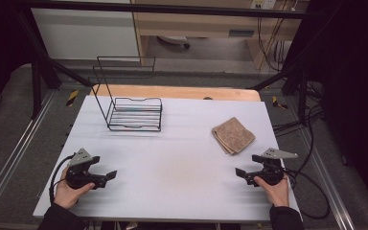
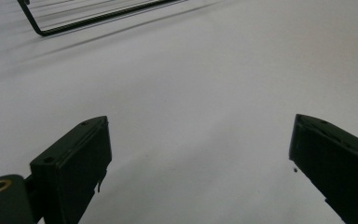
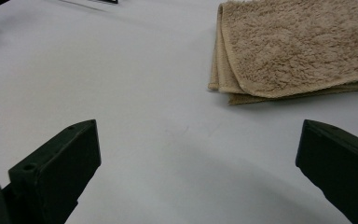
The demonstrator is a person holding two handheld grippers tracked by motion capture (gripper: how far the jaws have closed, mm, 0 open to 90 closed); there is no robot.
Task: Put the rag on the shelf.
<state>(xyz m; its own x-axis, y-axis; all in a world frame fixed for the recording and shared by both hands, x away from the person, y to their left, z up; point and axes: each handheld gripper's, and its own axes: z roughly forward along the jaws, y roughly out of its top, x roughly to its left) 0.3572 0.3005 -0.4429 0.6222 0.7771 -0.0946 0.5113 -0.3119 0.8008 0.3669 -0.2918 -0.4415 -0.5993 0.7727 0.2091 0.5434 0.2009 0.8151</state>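
Lab: framed rig (image 1: 43, 57), trailing cables (image 1: 311, 129)

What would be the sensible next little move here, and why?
Probably the right gripper should ease forward toward the folded tan towel. Its fingers stand wide apart with nothing between them, and the towel lies flat on the white table just ahead, closer to it than to the left gripper. The wire rack stands empty.
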